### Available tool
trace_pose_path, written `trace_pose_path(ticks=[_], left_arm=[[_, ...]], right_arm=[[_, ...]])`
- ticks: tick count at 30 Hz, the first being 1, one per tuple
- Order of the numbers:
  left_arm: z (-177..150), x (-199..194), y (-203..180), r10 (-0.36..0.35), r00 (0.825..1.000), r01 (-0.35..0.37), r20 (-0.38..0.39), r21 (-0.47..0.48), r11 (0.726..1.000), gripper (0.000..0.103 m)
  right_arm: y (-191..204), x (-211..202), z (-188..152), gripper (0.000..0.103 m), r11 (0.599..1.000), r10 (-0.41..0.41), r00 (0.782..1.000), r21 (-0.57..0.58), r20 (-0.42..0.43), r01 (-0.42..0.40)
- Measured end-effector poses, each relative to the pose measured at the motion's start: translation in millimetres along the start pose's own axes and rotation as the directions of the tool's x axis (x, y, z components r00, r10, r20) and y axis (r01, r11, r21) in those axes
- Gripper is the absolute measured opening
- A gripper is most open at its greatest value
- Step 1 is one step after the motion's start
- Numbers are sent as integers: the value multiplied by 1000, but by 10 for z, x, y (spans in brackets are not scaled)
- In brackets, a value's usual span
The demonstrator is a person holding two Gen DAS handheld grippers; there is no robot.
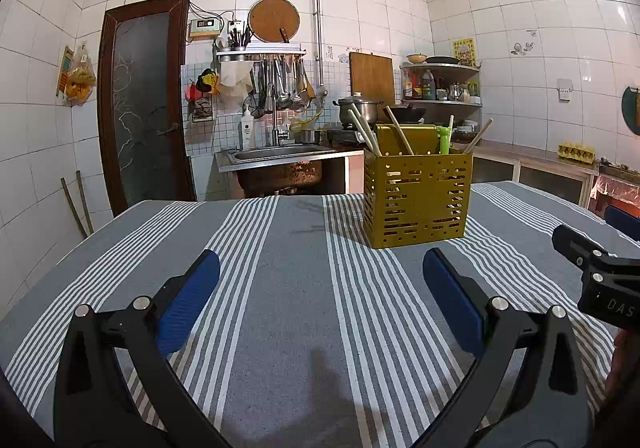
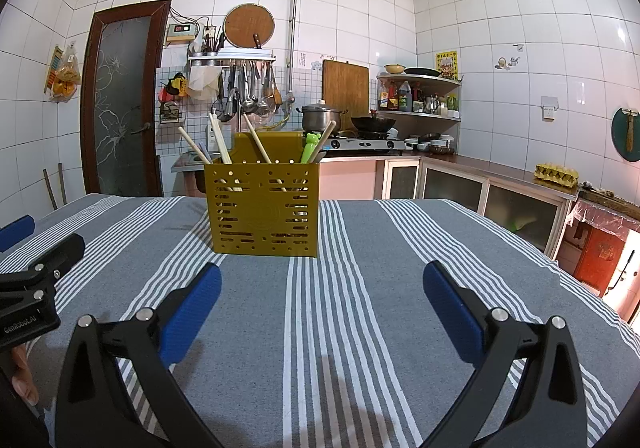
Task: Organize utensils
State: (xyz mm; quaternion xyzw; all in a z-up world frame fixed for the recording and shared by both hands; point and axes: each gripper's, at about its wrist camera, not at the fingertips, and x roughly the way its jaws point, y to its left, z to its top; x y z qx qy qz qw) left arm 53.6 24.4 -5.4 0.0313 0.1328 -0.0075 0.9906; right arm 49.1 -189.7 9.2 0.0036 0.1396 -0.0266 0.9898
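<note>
A yellow perforated utensil holder (image 1: 418, 199) stands on the striped tablecloth (image 1: 288, 288), ahead and right of my left gripper (image 1: 320, 268). It holds several wooden chopsticks (image 1: 366, 131) and a green utensil (image 1: 444, 139). In the right wrist view the holder (image 2: 262, 209) is ahead and left of my right gripper (image 2: 322, 280), with chopsticks (image 2: 220, 139) and the green utensil (image 2: 309, 147) inside. Both grippers are open and empty, low over the cloth. The right gripper's body shows at the left view's right edge (image 1: 600, 280); the left gripper's body shows at the right view's left edge (image 2: 32, 288).
The table's far edge (image 1: 240, 201) faces a steel sink (image 1: 276, 153) and a dark door (image 1: 144, 99). A counter with a stove, pot (image 2: 322, 117) and wok (image 2: 374, 123) runs along the back right. An egg carton (image 2: 556, 172) sits on the right counter.
</note>
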Motion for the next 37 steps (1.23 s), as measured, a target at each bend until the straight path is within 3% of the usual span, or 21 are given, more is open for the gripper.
trace_pose_path(ticks=[37], left_arm=[[3, 2, -7, 0, 1000, 0, 0, -2, 1000, 98]], right_arm=[[35, 16, 20, 99, 1000, -6, 1000, -4, 2, 6]])
